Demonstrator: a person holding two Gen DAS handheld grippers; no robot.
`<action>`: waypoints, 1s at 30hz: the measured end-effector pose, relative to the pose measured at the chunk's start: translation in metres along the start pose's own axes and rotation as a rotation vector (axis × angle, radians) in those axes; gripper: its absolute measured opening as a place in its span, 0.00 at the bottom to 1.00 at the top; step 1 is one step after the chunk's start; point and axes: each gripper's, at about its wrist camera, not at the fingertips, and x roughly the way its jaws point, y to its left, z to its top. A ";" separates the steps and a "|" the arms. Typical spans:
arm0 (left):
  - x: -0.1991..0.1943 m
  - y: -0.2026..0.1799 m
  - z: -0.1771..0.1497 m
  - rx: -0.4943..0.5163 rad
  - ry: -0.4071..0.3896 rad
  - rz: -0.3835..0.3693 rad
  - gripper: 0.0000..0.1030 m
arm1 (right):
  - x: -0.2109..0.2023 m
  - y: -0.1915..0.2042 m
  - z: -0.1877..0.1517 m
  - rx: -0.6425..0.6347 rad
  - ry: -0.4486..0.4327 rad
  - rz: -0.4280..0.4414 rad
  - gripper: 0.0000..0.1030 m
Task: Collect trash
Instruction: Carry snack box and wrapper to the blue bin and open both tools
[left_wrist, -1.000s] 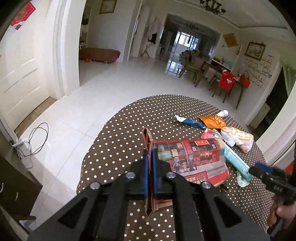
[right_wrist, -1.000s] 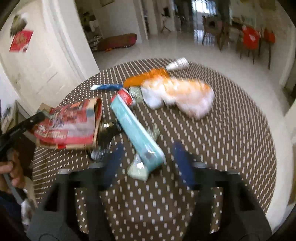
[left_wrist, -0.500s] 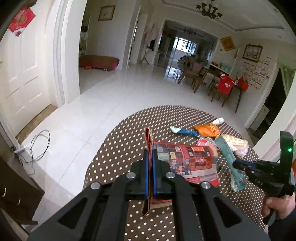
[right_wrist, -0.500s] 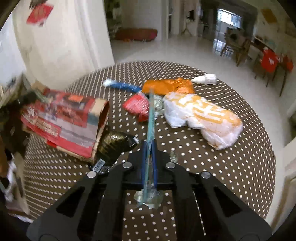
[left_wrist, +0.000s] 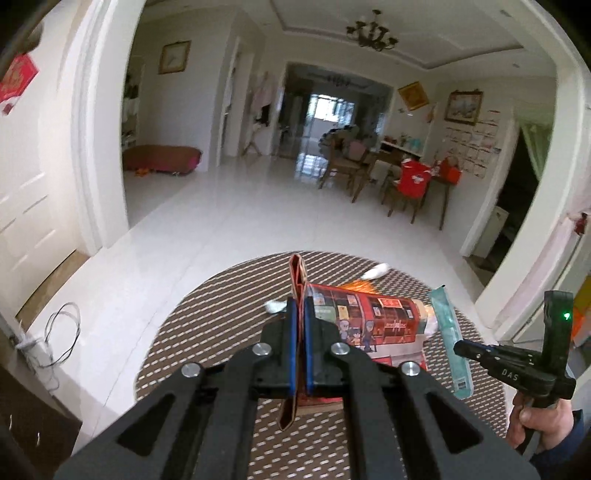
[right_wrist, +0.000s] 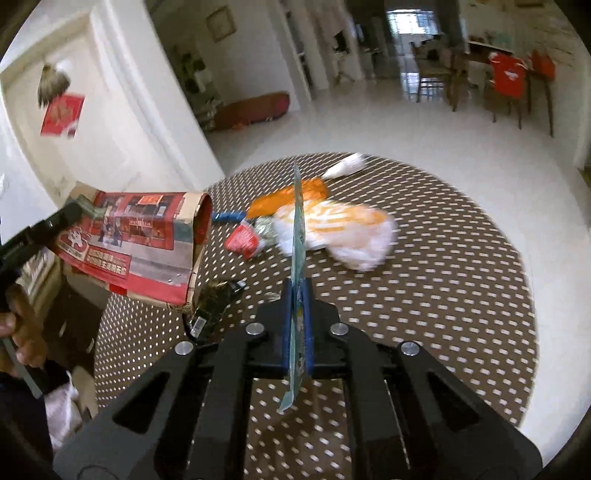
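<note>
So both tools are clamped right now. The left tool (left_wrist: 300, 350) has its blue pads pinched tight on the edge of a red printed paper bag (left_wrist: 373, 325), lifted off the polka-dot tabletop (left_wrist: 207, 332) with its open mouth turned toward the other hand. The bag has cartoon figures and white lettering on red along one side, but it's too small and blurry for me to read.

The right tool (right_wrist: 297, 332) is squeezed on a thin teal wrapper (right_wrist: 298, 236), held edge-on and sticking up past the pads, above the tabletop and just beside the bag's mouth. There's a little printed block at its low end in the left view, unreadable. The only writing I can actually make out is "DAS" in white on the black body of the right tool, with a green light lit on its upright part. The person's right hand (left_wrist: 543, 421) wraps the handle below it.

Just under the bag's mouth lies a dark crumpled wrapper (right_wrist: 212, 302) with a barcode sticker. Further out on the tabletop: a red scrap (right_wrist: 243, 240), a white-and-orange plastic bag (right_wrist: 343, 229), an orange wrapper (right_wrist: 284, 195), a blue wrapper (right_wrist: 229, 216) and a small white tube (right_wrist: 345, 168) near the far edge.

Beyond that, a red paper square (right_wrist: 61, 114) with gold characters hangs on the white door, smeared.
</note>
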 end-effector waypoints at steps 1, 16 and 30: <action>0.001 -0.009 0.003 0.012 -0.004 -0.013 0.03 | -0.010 -0.008 0.000 0.018 -0.018 -0.005 0.06; 0.060 -0.229 -0.003 0.259 0.075 -0.332 0.03 | -0.168 -0.180 -0.053 0.312 -0.216 -0.231 0.05; 0.168 -0.457 -0.125 0.684 0.335 -0.355 0.03 | -0.172 -0.335 -0.177 0.649 -0.118 -0.305 0.05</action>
